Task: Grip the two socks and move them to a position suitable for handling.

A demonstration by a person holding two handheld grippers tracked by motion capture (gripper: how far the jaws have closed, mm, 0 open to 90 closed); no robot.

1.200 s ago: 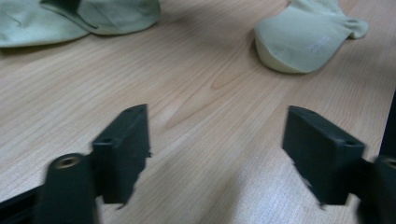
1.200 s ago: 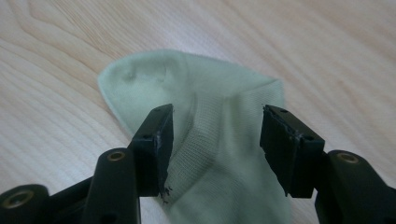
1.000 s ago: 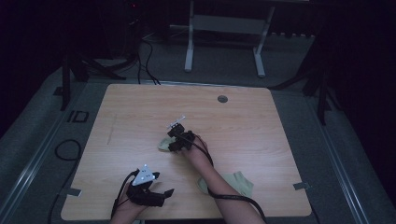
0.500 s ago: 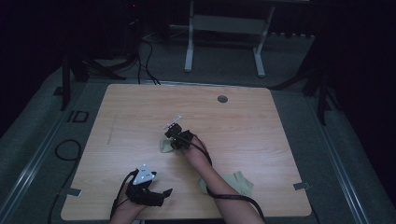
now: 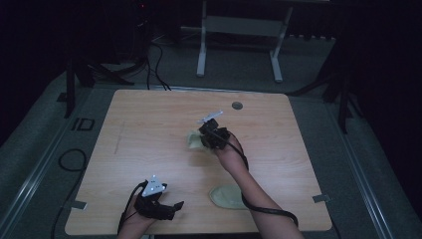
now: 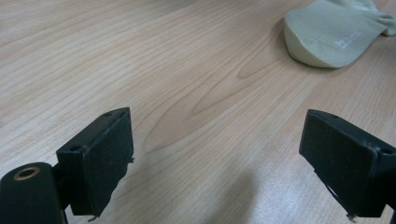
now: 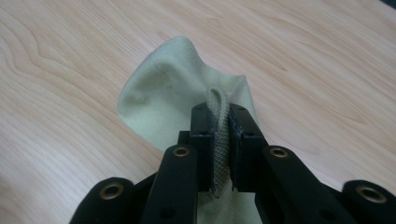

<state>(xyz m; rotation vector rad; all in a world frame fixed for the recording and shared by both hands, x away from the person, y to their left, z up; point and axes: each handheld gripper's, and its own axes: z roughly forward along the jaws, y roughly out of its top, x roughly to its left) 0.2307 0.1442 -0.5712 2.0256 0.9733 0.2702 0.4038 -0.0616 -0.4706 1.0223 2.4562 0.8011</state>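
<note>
While the right hand-held gripper [image 7: 219, 154] pinches the ribbed cuff of a pale green sock [image 7: 177, 93], its jaws having just closed on that fabric, the sock hangs from the pads with its lower part on the bench [image 5: 149, 124]; a second earlier it lay flat under open jaws; now it is bunched and raised; the left hand-held gripper [image 6: 219, 172] rests with jaws wide and empty; a second sock [image 6: 327, 37] lies beyond it, well apart, behind the right forearm.
</note>
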